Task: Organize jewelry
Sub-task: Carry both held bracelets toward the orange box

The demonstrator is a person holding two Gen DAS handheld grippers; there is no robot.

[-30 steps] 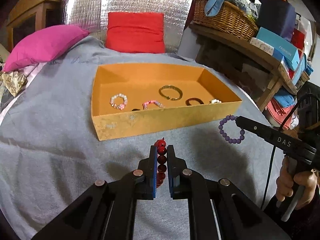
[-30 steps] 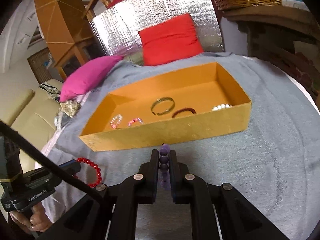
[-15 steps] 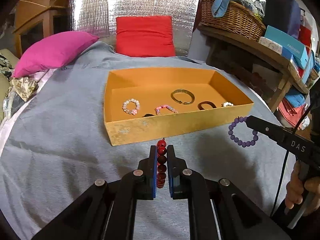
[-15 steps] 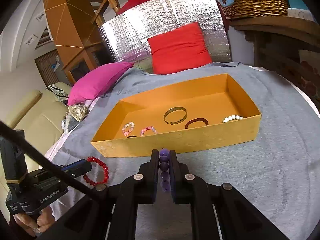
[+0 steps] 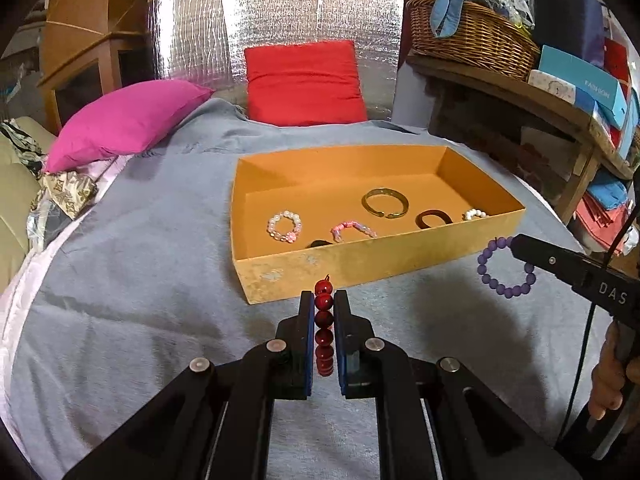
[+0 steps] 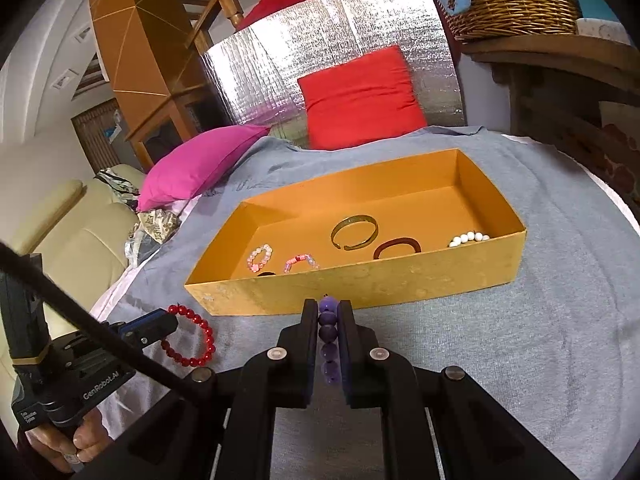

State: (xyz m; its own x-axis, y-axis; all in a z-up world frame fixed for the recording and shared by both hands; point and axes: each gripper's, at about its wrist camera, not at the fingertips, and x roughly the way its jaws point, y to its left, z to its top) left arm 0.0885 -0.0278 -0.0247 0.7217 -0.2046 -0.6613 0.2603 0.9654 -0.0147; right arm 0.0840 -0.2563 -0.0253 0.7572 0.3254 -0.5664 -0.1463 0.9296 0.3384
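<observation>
Left gripper (image 5: 324, 312): jaws pressed onto a red bead bracelet (image 5: 324, 328), loop hanging edge-on between the pads, held above the grey blanket (image 5: 120, 280) just short of the box.

Right gripper (image 6: 329, 320): jaws pinching a purple bead bracelet (image 6: 330, 340), likewise lifted clear of the blanket, near the front wall of the box. From the left view its loop (image 5: 506, 268) dangles free beside the box's right corner.

Orange cardboard box (image 5: 360, 268): open, shallow, lying on the blanket. Contents, left to right: pink-and-white bead bracelet (image 5: 285, 226), a dark item mostly hidden by the front wall, small pink bead bracelet (image 5: 353, 229), gold open bangle (image 5: 385, 202), dark brown bangle (image 5: 434, 218), white bead bracelet (image 5: 475, 213).

Behind: magenta pillow (image 5: 128, 124), red cushion (image 5: 306, 82), silver foil panel, wicker basket (image 5: 472, 36) on a shelf.

Status: six pieces boxed; both held bracelets not yet dropped in. No other loose jewelry shows on the blanket, so these appear the last.
</observation>
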